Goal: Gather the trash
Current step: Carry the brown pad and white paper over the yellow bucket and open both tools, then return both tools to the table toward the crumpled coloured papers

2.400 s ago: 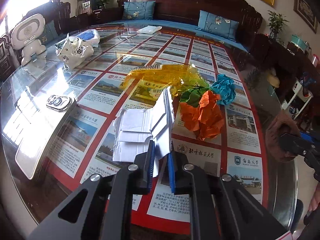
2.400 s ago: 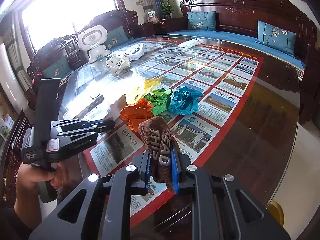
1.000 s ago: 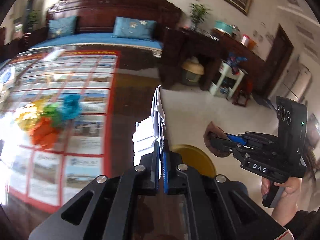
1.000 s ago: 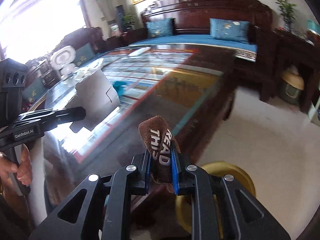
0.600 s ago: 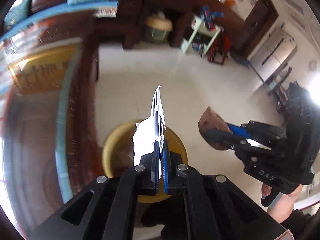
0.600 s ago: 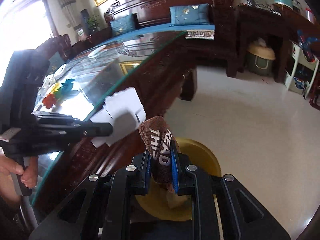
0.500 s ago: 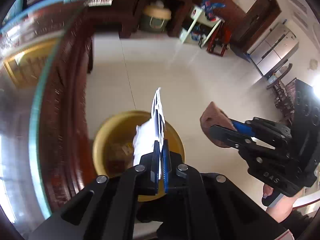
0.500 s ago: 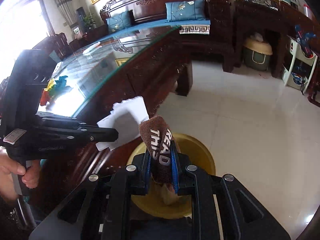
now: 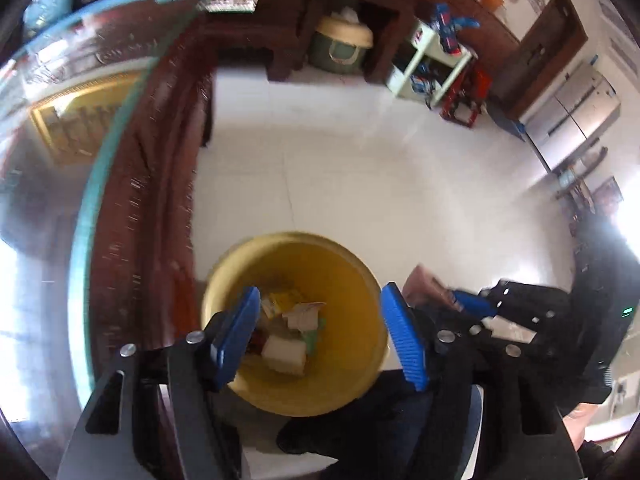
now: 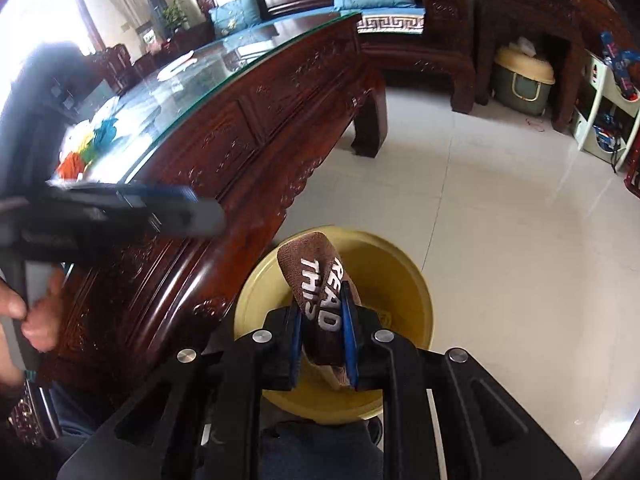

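Trash sits heaped at the bottom of a round yellow plastic bin [image 9: 352, 280] that stands on the pale tiled floor [image 9: 360, 168], hard against the carved side of a dark red wooden table [image 10: 248, 128] with a glass top. Inside the bin I can make out a white folded piece of paper [image 9: 282, 354], a yellow wrapper [image 9: 280, 300] and some brownish card scraps, all lying loose on each other.

The left gripper [image 9: 320, 334], black with blue ribbed pads, hangs tilted down over the mouth of the bin. Its jaws are opening, spread well apart, and nothing is between them; the white paper lies below in the bin, clear of both pads.

The right gripper [image 10: 322, 330] is just beside it, also aimed down at the bin. Its jaws are easing open too, but the blue pads are both touching a brown knitted cloth with white lettering [image 10: 316, 280], which stands up between them over the bin's rim and sags a little below them.

A person's hand [image 10: 38, 312] is wrapped round the left gripper's handle. On the far part of the glass tabletop lie crumpled paper balls [image 10: 90, 140] in orange, green and blue, well apart from the bin
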Demonstrator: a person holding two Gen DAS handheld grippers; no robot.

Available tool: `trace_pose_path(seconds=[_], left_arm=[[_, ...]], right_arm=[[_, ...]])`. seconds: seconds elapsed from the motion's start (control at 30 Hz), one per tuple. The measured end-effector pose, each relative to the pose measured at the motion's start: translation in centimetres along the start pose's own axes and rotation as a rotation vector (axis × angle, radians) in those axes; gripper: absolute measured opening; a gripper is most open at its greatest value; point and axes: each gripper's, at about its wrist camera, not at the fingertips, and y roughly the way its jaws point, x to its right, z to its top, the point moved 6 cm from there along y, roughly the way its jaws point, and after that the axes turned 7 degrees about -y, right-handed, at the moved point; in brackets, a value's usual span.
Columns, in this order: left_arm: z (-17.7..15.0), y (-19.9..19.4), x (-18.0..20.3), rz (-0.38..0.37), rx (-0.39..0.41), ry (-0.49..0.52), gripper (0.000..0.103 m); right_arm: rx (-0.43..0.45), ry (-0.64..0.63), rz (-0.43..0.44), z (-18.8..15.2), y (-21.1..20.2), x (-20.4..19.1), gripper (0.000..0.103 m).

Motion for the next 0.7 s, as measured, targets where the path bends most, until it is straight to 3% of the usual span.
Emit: trace_pose_path(seconds=[0.07, 0.13, 0.4, 0.5, 0.7], left_arm=[[-0.1, -1.6, -0.7, 0.019, 0.04, -0.003, 0.071], [-0.3, -3.0, -1.4, 0.03, 0.071, -0.014, 0.076], [-1.4, -8.1, -4.8, 0.032, 0.155, -0.071, 0.084], [-2.0, -10.4, -6.4, 0.041, 0.208, -0.095, 0.089], [-3.9, -15.9, -10.0, 0.105, 0.362, -0.164, 0.097]], right_arm=[[-0.005, -0.022, 0.003, 0.2, 0.1, -0.8, 0.028], [0.003, -0.046, -0.004, 0.7, 0.2, -1.8, 0.044], [0.027, -0.102, -0.008, 2.3, -0.3, -5.4, 0.044], [0.085, -0.123, 0.013, 3.4, -1.4, -7.1, 0.046], [0.282, -0.206, 0.045, 6.4, -4.4, -12.8, 0.078]])
